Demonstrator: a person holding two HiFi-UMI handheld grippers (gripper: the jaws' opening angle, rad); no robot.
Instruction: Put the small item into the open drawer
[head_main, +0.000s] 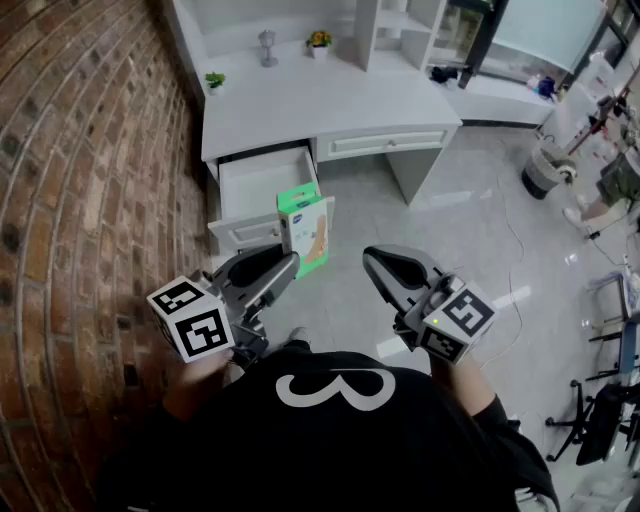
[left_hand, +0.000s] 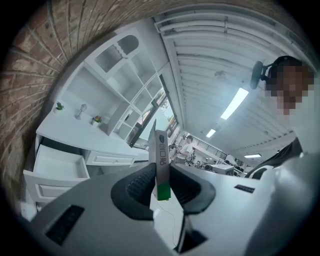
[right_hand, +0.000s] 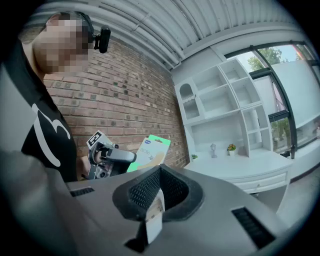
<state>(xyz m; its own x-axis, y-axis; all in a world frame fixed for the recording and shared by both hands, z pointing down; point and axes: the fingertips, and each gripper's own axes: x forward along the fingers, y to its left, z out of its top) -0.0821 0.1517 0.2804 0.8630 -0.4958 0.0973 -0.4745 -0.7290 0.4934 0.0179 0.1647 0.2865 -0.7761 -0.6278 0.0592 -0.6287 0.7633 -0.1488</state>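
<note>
left gripper (head_main: 283, 263) clamps box (head_main: 304, 230) by its edge; right gripper (head_main: 376, 262) closed, empty.
best carry box over drawer (head_main: 262, 180), then lower in.

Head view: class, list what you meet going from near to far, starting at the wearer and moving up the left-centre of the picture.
black shirt → left gripper → green box in its fingers → open drawer → white desk top → yellow-flowered pot

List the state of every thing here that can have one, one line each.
White desk's left drawer: pulled open.
White desk's middle drawer: closed.
Flat green and white cardboard box: upright, clamped, not yet in the drawer.
Left gripper: fingers shut on the box.
Right gripper: fingers together, holding nothing.
</note>
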